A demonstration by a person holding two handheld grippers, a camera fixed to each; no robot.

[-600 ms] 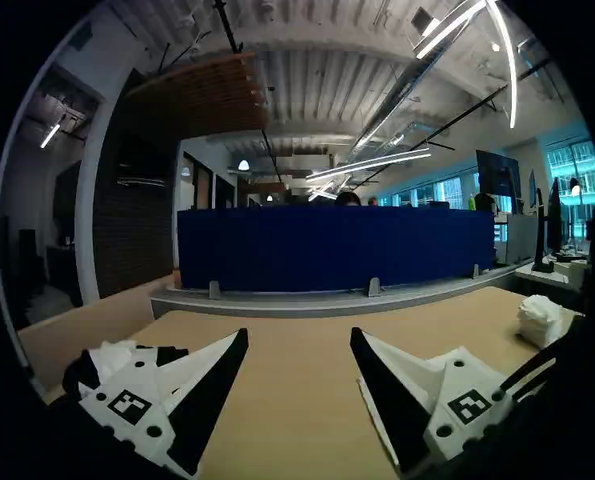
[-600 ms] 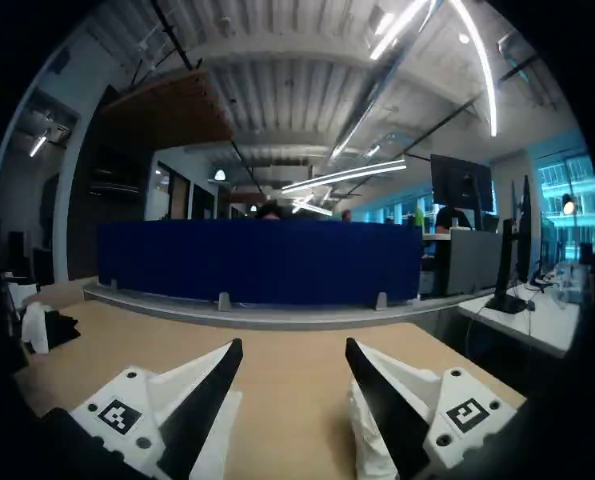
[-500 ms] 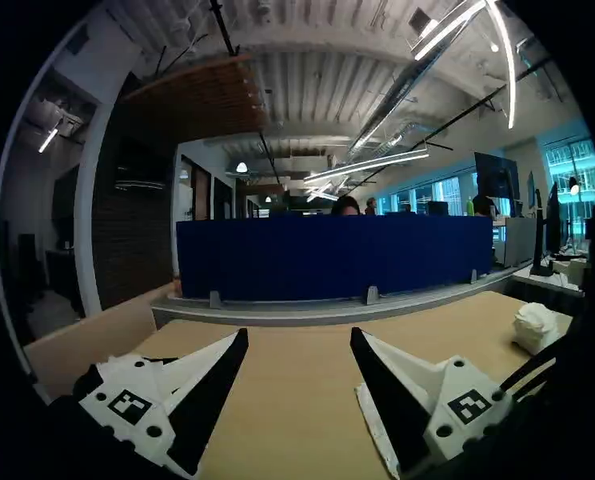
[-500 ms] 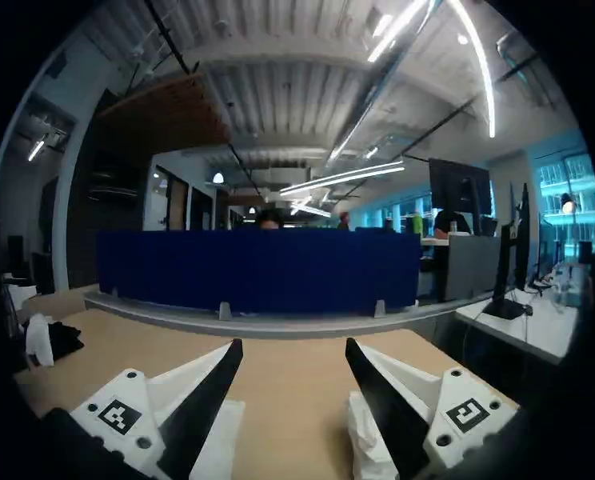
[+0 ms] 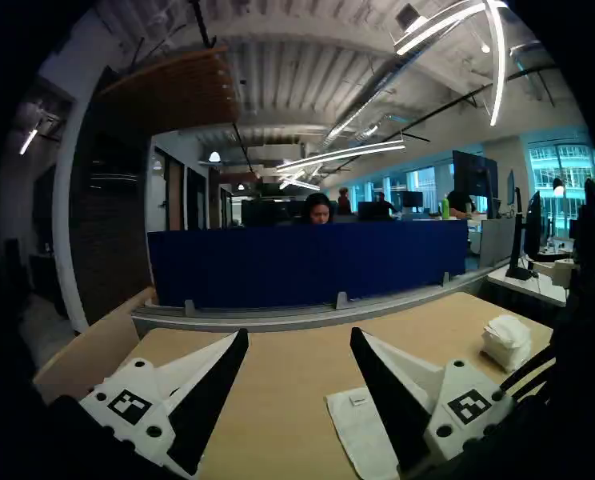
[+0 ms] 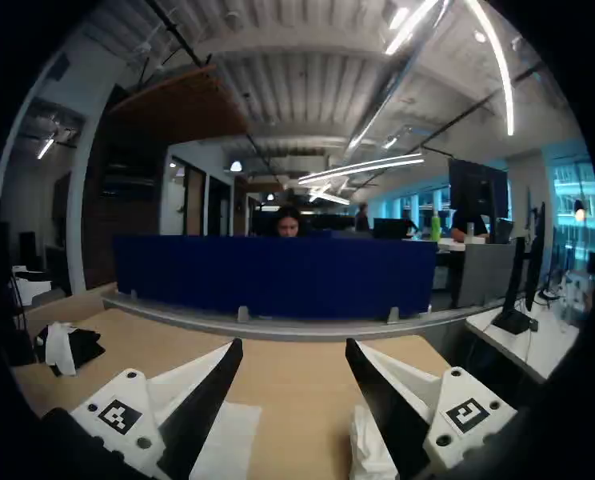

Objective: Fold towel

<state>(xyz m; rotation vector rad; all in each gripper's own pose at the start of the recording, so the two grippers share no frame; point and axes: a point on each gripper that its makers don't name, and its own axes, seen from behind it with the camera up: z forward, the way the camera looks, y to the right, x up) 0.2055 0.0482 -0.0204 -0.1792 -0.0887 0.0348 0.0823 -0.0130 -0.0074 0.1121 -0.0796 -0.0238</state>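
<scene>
The towel [image 5: 353, 420] lies flat and white on the tabletop [image 5: 289, 384]. In the left gripper view it sits low and right of centre. Its near part is hidden under that gripper's right-hand finger, and a small tag sits near its far edge. In the right gripper view the towel [image 6: 232, 438] lies low and left of centre, with one side tucked under the left-hand finger.

The left gripper [image 5: 297, 332] has its fingers spread wide with nothing between them, only bare tabletop. The right gripper [image 6: 293, 342] is spread just as wide and holds nothing. Both point across the tabletop [image 6: 305, 392] toward the far side.

A crumpled white pile [image 5: 505, 340] rests near the right edge of the tabletop in the left gripper view, well apart from the towel. In the right gripper view, bunched white cloth [image 6: 365, 444] lies just beside the right-hand finger. At the far left a white rag and something dark [image 6: 65, 348] lie together, too small to tell apart clearly.

A blue divider [image 5: 305, 264] runs along the far edge of the tabletop, and a person [image 5: 317, 210] sits behind it. To the right of the divider [image 6: 273, 276] a monitor [image 6: 521, 272] stands on a neighbouring desk. Long light strips [image 5: 337, 152] run along the ceiling.
</scene>
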